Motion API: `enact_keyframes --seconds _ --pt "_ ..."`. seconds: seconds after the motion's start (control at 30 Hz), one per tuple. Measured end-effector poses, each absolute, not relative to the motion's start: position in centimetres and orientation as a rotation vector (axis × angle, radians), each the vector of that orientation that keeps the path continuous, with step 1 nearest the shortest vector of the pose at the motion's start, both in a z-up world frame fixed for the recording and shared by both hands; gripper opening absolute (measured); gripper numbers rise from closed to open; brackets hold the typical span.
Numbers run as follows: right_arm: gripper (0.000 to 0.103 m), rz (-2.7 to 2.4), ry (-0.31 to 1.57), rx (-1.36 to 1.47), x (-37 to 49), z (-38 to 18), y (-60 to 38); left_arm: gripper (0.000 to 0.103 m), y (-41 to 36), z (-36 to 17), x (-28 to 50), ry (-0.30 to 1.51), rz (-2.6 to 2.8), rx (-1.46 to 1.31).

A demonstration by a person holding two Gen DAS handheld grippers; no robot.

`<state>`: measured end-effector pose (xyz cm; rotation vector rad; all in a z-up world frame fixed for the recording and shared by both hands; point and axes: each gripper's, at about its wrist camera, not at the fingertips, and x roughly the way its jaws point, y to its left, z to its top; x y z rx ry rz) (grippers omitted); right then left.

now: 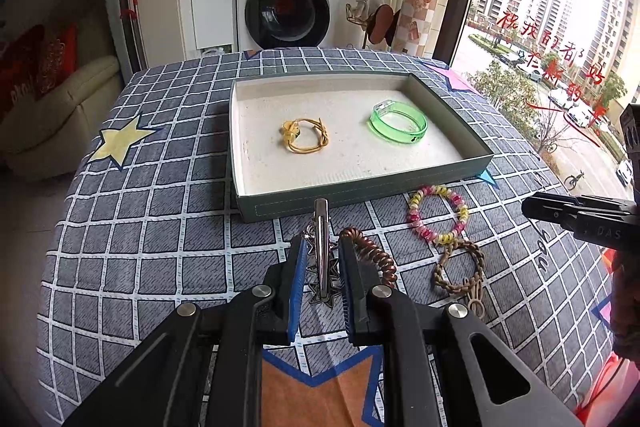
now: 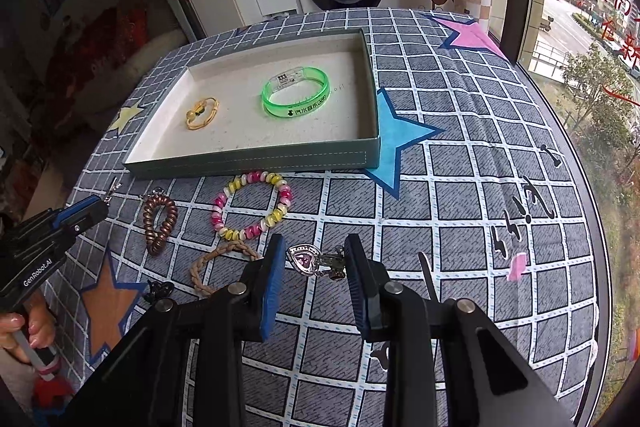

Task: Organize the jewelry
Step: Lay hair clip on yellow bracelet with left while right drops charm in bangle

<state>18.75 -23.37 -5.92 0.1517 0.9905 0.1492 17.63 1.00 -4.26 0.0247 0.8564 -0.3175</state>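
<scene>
A shallow green tray (image 1: 280,205) (image 2: 256,163) holds a yellow cord bracelet (image 1: 306,135) (image 2: 202,113) and a green bangle (image 1: 398,123) (image 2: 296,97). In front of it lie a pink-yellow bead bracelet (image 1: 438,213) (image 2: 252,207), a brown coil band (image 1: 378,261) (image 2: 160,223) and a braided tan bracelet (image 1: 460,269) (image 2: 224,261). My left gripper (image 1: 323,247) has its jaws close around a silver hair clip (image 1: 321,251); whether they grip it I cannot tell. My right gripper (image 2: 314,259) is open around a silver heart pendant (image 2: 306,259).
The table carries a blue checked cloth with stars (image 1: 160,227) (image 2: 460,207). A washing machine (image 1: 290,1) stands behind the table, a window (image 1: 560,47) to the right, a sofa (image 1: 52,107) to the left. A small dark clip (image 2: 160,289) lies near the braided bracelet.
</scene>
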Motion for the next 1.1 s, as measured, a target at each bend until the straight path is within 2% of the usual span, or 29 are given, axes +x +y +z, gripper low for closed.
enact_keyframes --seconds 0.37,0.63,1.1 --pt "0.033 0.184 0.93 0.227 22.3 -2.6 -23.7 0.029 0.2 -1.8 20.8 0.809 -0.303 0.004" --pt "0.033 0.21 0.922 0.256 27.6 -1.7 -23.1 0.029 -0.3 -2.0 25.1 0.82 -0.276 -0.007" --pt "0.033 0.219 1.002 0.254 35.7 -5.7 -21.0 0.029 -1.7 -5.4 32.2 0.876 -0.219 0.024"
